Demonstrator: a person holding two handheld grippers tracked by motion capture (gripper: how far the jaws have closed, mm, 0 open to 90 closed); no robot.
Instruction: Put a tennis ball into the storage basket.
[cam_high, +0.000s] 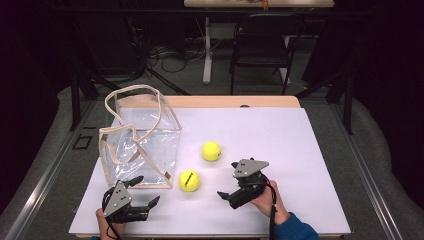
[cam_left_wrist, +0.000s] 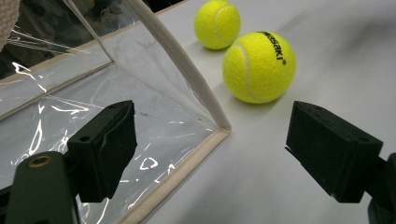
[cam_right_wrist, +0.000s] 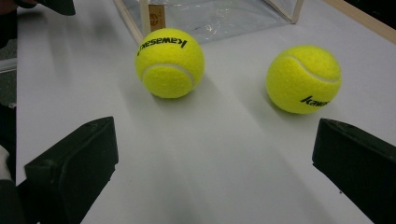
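Note:
Two yellow tennis balls lie on the white table top (cam_high: 280, 150). One ball (cam_high: 189, 181) (cam_left_wrist: 259, 65) (cam_right_wrist: 169, 63) rests near the front corner of a clear plastic bag with cream trim (cam_high: 140, 145) (cam_left_wrist: 93, 93) (cam_right_wrist: 210, 14). The other ball (cam_high: 211, 151) (cam_left_wrist: 217, 23) (cam_right_wrist: 303, 79) sits a little farther back. My left gripper (cam_high: 146, 191) (cam_left_wrist: 219, 144) is open just in front of the bag's near corner, holding nothing. To the right of the nearer ball, my right gripper (cam_high: 228, 179) (cam_right_wrist: 215, 163) is open and points at both balls, a short way from them.
The bag stands upright at the table's left, its handles (cam_high: 135, 100) looped over the open top. A wooden strip (cam_high: 235, 101) borders the table's far edge. Beyond it on the floor are a black chair (cam_high: 262, 45) and cables (cam_high: 165, 55).

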